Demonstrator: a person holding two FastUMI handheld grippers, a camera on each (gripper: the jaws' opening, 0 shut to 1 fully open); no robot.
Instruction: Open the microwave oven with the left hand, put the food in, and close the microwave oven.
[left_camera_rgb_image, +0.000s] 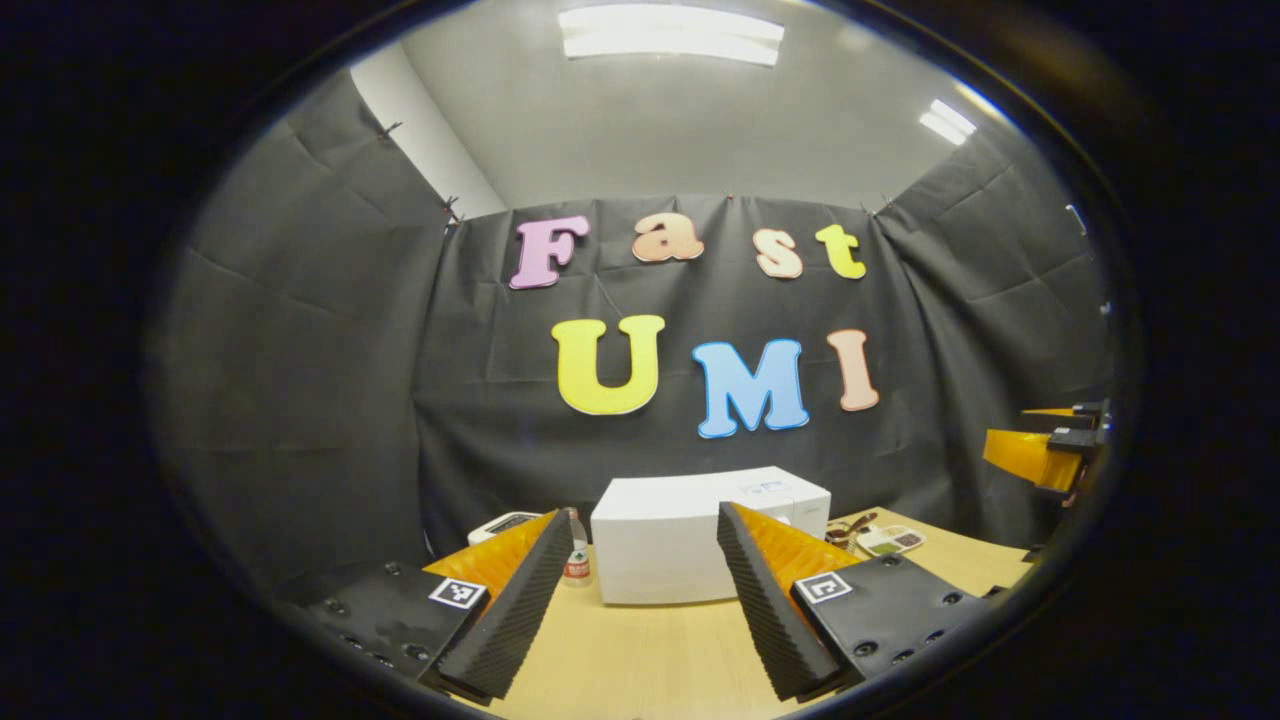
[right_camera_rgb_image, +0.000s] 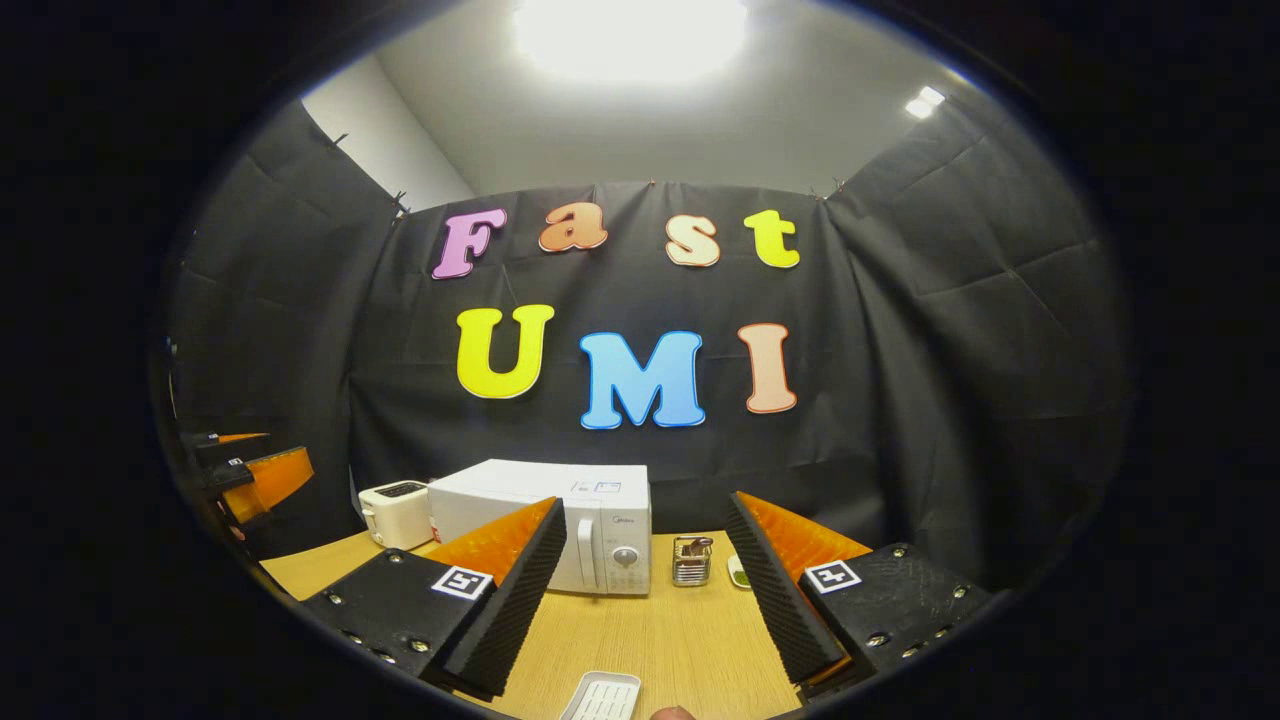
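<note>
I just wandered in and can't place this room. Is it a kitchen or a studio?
Probably a staged recording booth set up as a kitchen corner: black cloth walls, a wooden table with a white microwave oven and toaster.

The microwave (right_camera_rgb_image: 560, 525) stands on the table (right_camera_rgb_image: 680, 630), a toaster (right_camera_rgb_image: 397, 513) just left of it, a tray (right_camera_rgb_image: 603, 697) before it.

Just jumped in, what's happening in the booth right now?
Nothing is being handled yet. A person holds two grippers above the wooden table; the left gripper and the right gripper are both open and empty. The white microwave stands shut at the back of the table, with a toaster beside it. A small white tray lies near the front edge, and a dish of food sits beside the microwave.
</note>
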